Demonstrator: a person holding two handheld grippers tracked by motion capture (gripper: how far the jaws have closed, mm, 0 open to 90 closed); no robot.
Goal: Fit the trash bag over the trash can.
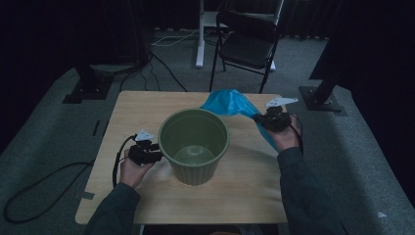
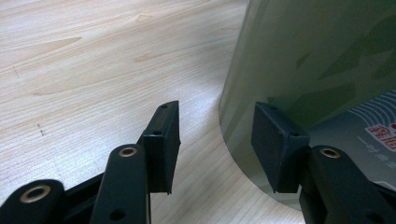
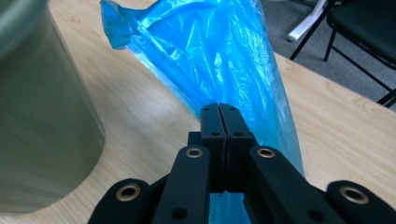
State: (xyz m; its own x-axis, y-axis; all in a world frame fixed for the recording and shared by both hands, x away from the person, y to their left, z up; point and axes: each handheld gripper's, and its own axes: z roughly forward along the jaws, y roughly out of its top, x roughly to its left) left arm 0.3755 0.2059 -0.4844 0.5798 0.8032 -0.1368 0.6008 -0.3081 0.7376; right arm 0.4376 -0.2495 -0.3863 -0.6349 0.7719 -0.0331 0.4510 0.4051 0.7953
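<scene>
Pinching a blue plastic bag [image 3: 224, 60], the right gripper [image 3: 226, 122] has its jaws pressed together on the film; the bag fans out ahead of the pads and trails beneath them, above the table [image 1: 244, 181]. High view: bag [image 1: 226, 104] stretches from that gripper [image 1: 271, 120] toward the far side of the green bin [image 1: 194, 146]. Bin stands upright, mid-table, just left of the right gripper. Left gripper [image 2: 215, 144] jaws stand apart, straddling the bin wall [image 2: 317, 56] near its base, pads not pressing. Black chair [image 1: 247, 44] beyond the table.

Black tongs [image 1: 159, 152] with brass rivets; dark sleeves [image 1: 306, 196].
</scene>
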